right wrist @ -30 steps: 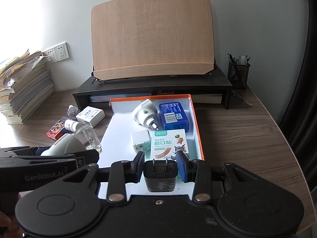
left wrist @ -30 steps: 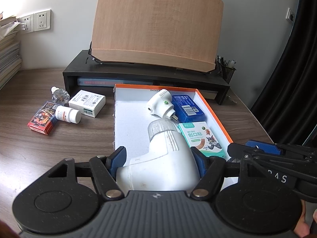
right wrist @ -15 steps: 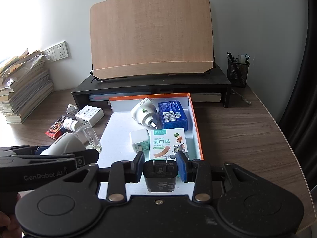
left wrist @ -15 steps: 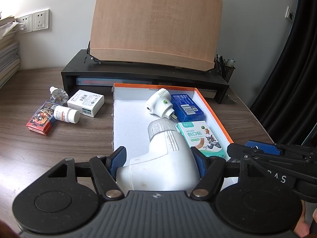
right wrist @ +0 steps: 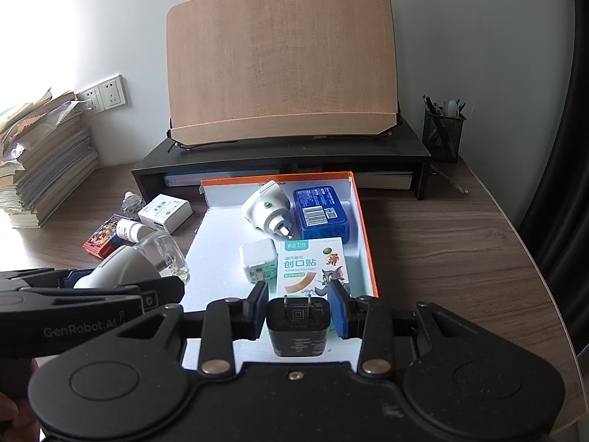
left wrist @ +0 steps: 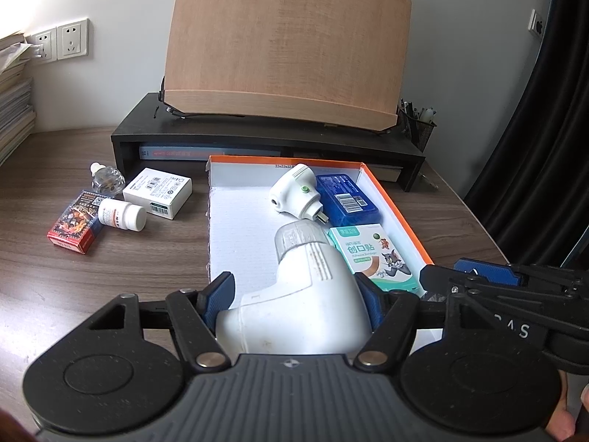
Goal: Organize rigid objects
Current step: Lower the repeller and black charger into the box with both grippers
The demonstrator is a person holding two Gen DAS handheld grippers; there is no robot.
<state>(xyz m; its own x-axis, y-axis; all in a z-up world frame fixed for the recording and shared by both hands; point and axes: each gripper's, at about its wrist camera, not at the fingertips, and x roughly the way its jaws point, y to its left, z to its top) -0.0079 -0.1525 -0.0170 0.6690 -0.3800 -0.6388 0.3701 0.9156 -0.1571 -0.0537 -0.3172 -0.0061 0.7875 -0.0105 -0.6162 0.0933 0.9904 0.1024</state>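
Observation:
My left gripper (left wrist: 292, 294) is shut on a white plug-in device (left wrist: 302, 294) with a grey neck, held over the near end of the white tray with orange rim (left wrist: 401, 213). My right gripper (right wrist: 297, 305) is shut on a black charger (right wrist: 297, 326), prongs forward, over the tray's (right wrist: 362, 228) near right end. In the tray lie a white plug adapter (right wrist: 267, 210), a blue box (right wrist: 319, 211), a plaster box (right wrist: 313, 270) and a small white charger (right wrist: 257, 261).
Left of the tray on the wooden desk lie a white box (left wrist: 158, 192), a white pill bottle (left wrist: 121, 214), a red card pack (left wrist: 75, 226) and a small clear bottle (left wrist: 106, 178). A black riser (left wrist: 265, 140) with a wooden board stands behind. A pen holder (right wrist: 441, 134) stands back right.
Both grippers keep their hold. The views have shifted only slightly; nothing on the desk has moved.

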